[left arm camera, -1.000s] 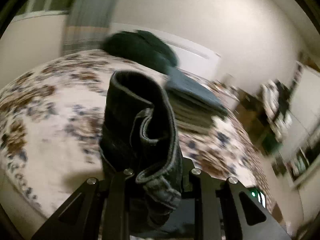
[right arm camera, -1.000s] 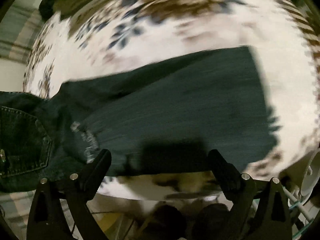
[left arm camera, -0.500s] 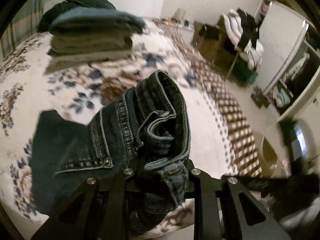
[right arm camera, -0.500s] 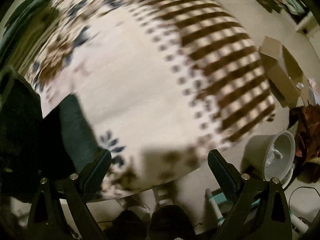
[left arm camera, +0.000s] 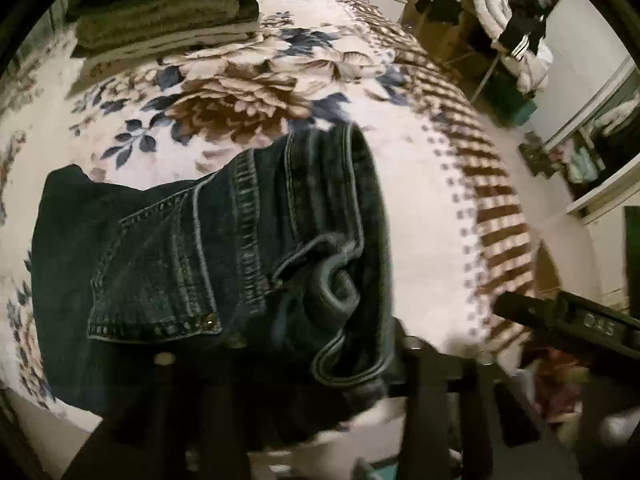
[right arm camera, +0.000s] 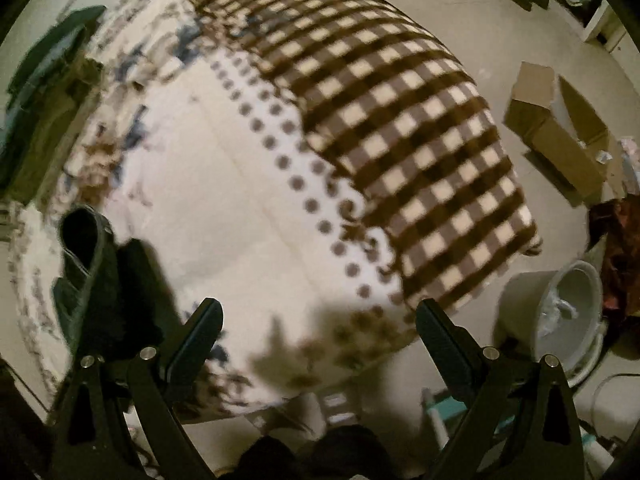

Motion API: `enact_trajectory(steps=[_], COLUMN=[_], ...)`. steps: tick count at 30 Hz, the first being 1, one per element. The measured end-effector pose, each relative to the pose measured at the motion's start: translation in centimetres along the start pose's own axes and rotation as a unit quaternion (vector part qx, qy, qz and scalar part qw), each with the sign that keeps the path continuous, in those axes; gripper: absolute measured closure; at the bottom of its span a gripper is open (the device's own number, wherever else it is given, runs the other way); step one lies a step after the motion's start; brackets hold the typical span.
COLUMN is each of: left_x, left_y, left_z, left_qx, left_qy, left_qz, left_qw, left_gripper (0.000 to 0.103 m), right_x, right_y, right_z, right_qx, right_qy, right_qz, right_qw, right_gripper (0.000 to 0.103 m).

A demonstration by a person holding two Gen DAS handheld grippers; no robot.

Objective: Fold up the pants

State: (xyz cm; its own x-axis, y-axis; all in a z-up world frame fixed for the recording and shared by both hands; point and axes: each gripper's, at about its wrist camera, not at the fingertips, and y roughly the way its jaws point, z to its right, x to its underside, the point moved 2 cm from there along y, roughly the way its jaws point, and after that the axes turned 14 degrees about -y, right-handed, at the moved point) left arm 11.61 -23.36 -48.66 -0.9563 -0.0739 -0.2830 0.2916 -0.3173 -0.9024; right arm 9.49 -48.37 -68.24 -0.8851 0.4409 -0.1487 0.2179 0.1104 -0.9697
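Pants [left arm camera: 224,264], dark denim, sit bunched at the waistband in the clenched left claw [left arm camera: 320,360], now lowered so the legs spread across the floral bed [left arm camera: 420,208] instead of dangling. The right claw [right arm camera: 320,320] has let go and hangs gaping over bare blanket. I'd judge a fold just landed; the folded stack [left arm camera: 168,12] waits beyond.

At the lower right of the left wrist view, pale blurred digits that look like "045" stand on the black right gripper [left arm camera: 576,328]; nothing else is readable
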Motion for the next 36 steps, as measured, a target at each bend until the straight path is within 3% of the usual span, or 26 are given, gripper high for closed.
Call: enact_trajectory(steps=[1,2,3,5,8,12,15,16,18,19,20,21,28,31,33,35,36], left_x=[-0.3,-0.7,-1.0,-1.6,-2.8,-4.2,-4.9,-4.9,-5.2,-5.1,-5.1,-5.1,-4.4,-4.3,-4.2,-4.0,-4.0], left_y=[-1.0,-1.9,-2.6,-4.9,-6.9,-6.4,-5.3,-5.0,-4.6,-4.4,-4.2,-4.1,-4.3,-4.0,-3.5,-3.0,-3.0], left_z=[-0.3,-0.7,-1.0,-2.9,-7.6,-15.3,-20.2,-21.0,-22.9,-23.5,-24.0,-24.2,-24.2,-24.1,-24.1,-24.1,-24.1], left_qx=[0.015,0.013,0.006,-0.011,-0.045,-0.126,-0.169,-0.175,-0.191,-0.193,-0.194,-0.192,-0.165,-0.161,-0.159,-0.155,-0.154], left_qy=[-0.007,-0.012,-0.011,-0.015,-0.051,-0.096,-0.122,-0.124,-0.132,-0.134,-0.136,-0.138,-0.14,-0.142,-0.146,-0.149,-0.149], left_qz=[-0.004,-0.001,0.005,0.028,0.042,0.032,0.02,0.017,0.009,0.006,0.003,0.0,-0.017,-0.022,-0.031,-0.039,-0.04], left_qw=[0.9998,0.9999,0.9999,0.9994,0.9968,0.9869,0.9778,0.9766,0.9725,0.9721,0.9716,0.9716,0.9761,0.9765,0.976,0.9758,0.9759], left_gripper=[0.04,0.014,0.006,0.005,0.005,0.005,0.005,0.005,0.005,0.005,0.005,0.005,0.005,0.005,0.005,0.005,0.005], right_x=[-0.2,-0.5,-0.7,-1.3,-2.1,-3.2,-2.9,-2.7,-2.5,-2.4,-2.2,-2.2,-0.9,0.9,1.6,2.7,3.2], right_y=[-0.2,-0.5,-0.6,-0.5,0.7,4.3,7.6,8.5,8.5,8.0,7.1,6.4,0.9,3.0,5.0,5.9,5.9], right_z=[-0.4,-0.7,-1.0,-2.3,-5.1,-9.0,-11.0,-11.5,-12.6,-13.1,-13.6,-13.7,-13.2,-10.6,-9.6,-8.5,-8.1], right_qx=[-0.012,-0.036,-0.059,-0.126,-0.192,-0.22,-0.251,-0.259,-0.237,-0.223,-0.198,-0.187,-0.216,-0.183,-0.164,-0.164,-0.19], right_qy=[0.001,0.003,0.006,0.012,-0.001,-0.038,-0.031,-0.03,-0.049,-0.067,-0.083,-0.086,-0.03,-0.023,-0.03,-0.023,-0.006], right_qz=[0.006,0.016,0.021,0.023,0.019,-0.01,-0.054,-0.072,-0.063,-0.054,-0.04,-0.029,-0.038,-0.11,-0.13,-0.13,-0.123], right_qw=[1.0,0.999,0.998,0.992,0.981,0.975,0.966,0.963,0.968,0.971,0.976,0.978,0.975,0.977,0.977,0.978,0.974], right_gripper=[0.004,0.004,0.004,0.004,0.004,0.004,0.005,0.01,0.049,0.052,0.079,0.093,0.094,0.089,0.055,0.041,0.031])
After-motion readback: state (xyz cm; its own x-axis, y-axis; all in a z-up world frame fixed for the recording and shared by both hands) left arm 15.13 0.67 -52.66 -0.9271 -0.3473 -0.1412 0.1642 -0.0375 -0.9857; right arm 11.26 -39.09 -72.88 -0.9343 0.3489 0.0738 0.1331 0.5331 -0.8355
